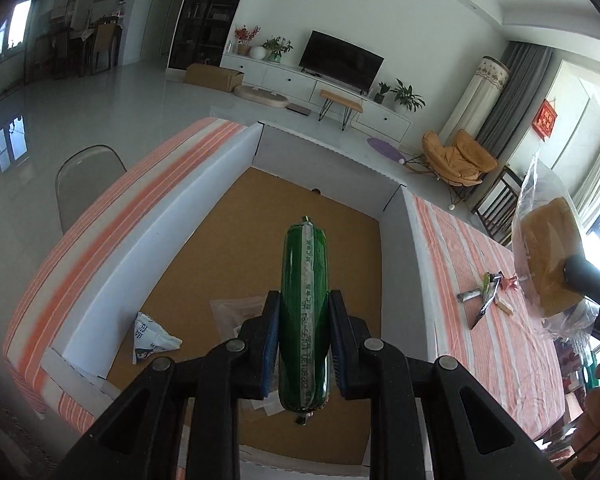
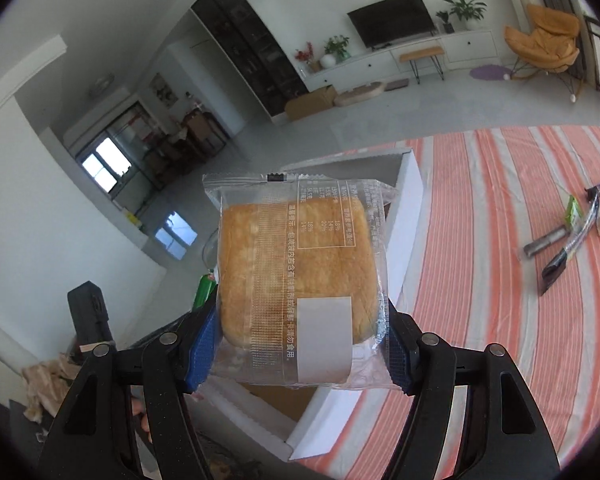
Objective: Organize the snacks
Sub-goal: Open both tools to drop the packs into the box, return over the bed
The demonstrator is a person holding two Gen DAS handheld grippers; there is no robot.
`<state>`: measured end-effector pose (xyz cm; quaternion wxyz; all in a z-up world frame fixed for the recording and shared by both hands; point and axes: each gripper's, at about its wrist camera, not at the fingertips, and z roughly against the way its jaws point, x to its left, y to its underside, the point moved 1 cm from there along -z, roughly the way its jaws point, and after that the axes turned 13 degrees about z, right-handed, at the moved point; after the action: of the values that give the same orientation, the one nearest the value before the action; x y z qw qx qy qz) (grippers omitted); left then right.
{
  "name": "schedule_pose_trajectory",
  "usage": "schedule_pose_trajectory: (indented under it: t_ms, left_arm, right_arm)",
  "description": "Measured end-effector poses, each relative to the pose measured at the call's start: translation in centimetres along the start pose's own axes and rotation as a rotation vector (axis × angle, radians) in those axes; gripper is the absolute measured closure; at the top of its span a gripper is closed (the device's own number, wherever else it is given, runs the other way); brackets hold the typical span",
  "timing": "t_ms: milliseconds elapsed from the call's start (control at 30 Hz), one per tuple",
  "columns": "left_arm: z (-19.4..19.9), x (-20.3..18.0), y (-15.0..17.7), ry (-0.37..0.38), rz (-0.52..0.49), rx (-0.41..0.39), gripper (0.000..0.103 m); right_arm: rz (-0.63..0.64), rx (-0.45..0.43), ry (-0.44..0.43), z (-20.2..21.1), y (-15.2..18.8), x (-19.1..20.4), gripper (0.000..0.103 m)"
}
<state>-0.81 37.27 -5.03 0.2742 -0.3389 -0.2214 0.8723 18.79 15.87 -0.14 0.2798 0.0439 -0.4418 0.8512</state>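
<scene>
Two grippers each hold a snack above the white box [image 1: 172, 236]: the left gripper [image 1: 304, 344] has its fingers nearly closed on a green sausage [image 1: 305, 280], the right gripper [image 2: 300, 344] has its fingers spread wide, clamping a wrapped bread [image 2: 296, 264]. More snacks [image 2: 568, 228] lie on the striped surface [image 2: 480, 280].

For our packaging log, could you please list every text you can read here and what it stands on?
"18%", "14%", "20%": nutrition table on the bread packet in the right gripper.
"请勿食用": end of the warning line on the same wrapper.
Green sausage in the left gripper: a printed code, too blurred to read.
White packet and red wall sign: unreadable.
</scene>
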Motion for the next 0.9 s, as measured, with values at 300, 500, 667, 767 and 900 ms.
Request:
schedule_pose_trajectory:
  t_ms: [300, 500, 667, 767, 900]
  left_arm:
    - [-0.9, 2.8, 0.5, -0.142, 0.046, -0.105, 0.011]
    - [-1.1, -1.5, 2.1, -0.033, 0.029, -0.044, 0.01]
    - [-1.6, -10.9, 6.6, 0.127, -0.17, 0.058, 0.01]
    - [-2.5, -17.3, 10.7, 0.231, -0.314, 0.142, 0.007]
    - [-5.8, -24.4, 16.7, 0.291, -0.468, 0.252, 0.005]
  right_arm:
    - [0.044, 0.002, 0.033, -5.3, 1.2, 0.1, 0.017]
    - [0.043, -0.029, 0.225, -0.9, 4.8, -6.1, 0.017]
    - [-0.041, 0.109, 0.603, 2.1, 12.8, -16.6, 0.017]
    - [-0.185, 0.145, 0.772, 5.9, 17.1, -23.0, 0.017]
    - [-0.303, 0.138, 0.908, 10.1, 19.8, -27.5, 0.017]
